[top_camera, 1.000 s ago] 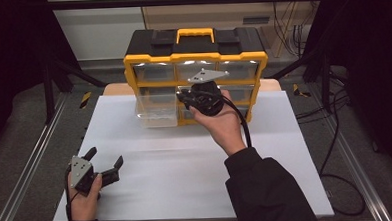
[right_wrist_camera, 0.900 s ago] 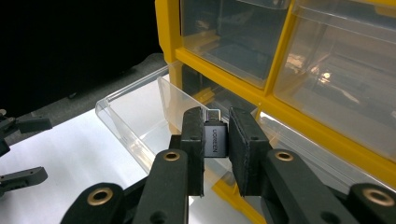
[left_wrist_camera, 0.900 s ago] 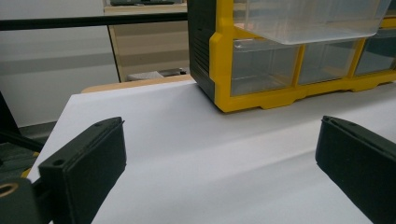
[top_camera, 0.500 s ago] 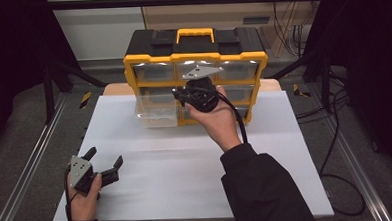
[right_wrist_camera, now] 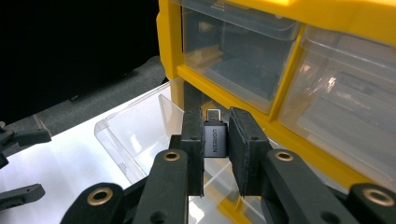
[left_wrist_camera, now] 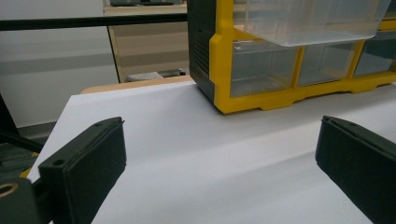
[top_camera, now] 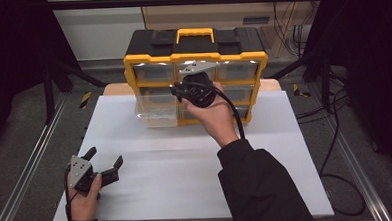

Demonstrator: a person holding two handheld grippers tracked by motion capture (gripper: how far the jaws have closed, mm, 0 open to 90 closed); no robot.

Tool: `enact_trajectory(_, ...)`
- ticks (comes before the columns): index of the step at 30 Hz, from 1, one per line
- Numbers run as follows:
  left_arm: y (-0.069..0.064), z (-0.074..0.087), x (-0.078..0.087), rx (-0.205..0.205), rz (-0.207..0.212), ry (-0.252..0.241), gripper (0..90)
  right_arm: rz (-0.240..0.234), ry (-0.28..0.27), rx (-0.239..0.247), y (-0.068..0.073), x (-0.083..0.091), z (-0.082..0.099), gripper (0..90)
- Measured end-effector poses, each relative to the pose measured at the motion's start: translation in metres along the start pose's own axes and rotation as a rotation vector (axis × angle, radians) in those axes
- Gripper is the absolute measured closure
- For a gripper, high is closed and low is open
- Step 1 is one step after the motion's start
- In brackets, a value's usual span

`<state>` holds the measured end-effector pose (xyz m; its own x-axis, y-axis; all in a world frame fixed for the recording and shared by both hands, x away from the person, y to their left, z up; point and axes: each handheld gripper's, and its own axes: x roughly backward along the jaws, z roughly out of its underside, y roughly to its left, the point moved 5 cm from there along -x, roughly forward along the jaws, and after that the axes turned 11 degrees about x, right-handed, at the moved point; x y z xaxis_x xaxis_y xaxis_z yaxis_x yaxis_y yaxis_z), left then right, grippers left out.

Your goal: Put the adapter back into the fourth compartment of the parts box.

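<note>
A white table top (top_camera: 187, 181) carries a yellow and black organizer cabinet (top_camera: 195, 45) at its far edge, with rows of clear drawers and a yellow handle (top_camera: 194, 34) on its black lid. 1 clear drawer (top_camera: 156, 108) on the left of the middle row is pulled well out over the table; in the right gripper view its inside looks bare, though the jaws hide part of it. What lies in the shut drawers cannot be made out through the cloudy plastic.

Compared with 1.0 s ago, the right hand has carried its gripper a little leftward and closer to the cabinet face, toward the pulled-out drawer; the left hand and the drawer sit where they were.

The right arm, in a dark sleeve (top_camera: 262, 187), reaches forward from the near edge, and the right gripper (right_wrist_camera: 215, 140) is held up in front of the cabinet, just right of the open drawer and above its near corner. Its jaws are pinched narrow on a small grey USB adapter (right_wrist_camera: 215, 137), metal plug end pointing up toward the cabinet.

The left gripper (top_camera: 105, 163) rests low at the near left corner of the table, jaws spread wide and holding nothing, aimed at the cabinet's left end.
</note>
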<state>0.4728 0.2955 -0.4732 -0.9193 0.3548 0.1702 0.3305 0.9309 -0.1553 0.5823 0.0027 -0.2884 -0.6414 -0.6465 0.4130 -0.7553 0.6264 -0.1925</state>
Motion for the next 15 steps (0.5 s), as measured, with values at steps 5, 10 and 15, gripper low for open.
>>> enact_trajectory(5, 0.0003, -0.0002, 0.0001, 0.001, -0.001, -0.002, 1.2, -0.003, 0.010, 0.006, 0.0013, -0.0038, -0.0009, 76.2)
enact_trajectory(10, 0.0005, -0.0003, 0.0003, 0.001, -0.001, -0.002, 1.2, -0.007, 0.014, 0.007, 0.0017, -0.0060, -0.0013, 76.2)
enact_trajectory(15, 0.0005, -0.0004, 0.0001, 0.001, 0.000, -0.002, 1.2, -0.011, 0.014, 0.007, 0.0001, -0.0092, -0.0028, 76.3)
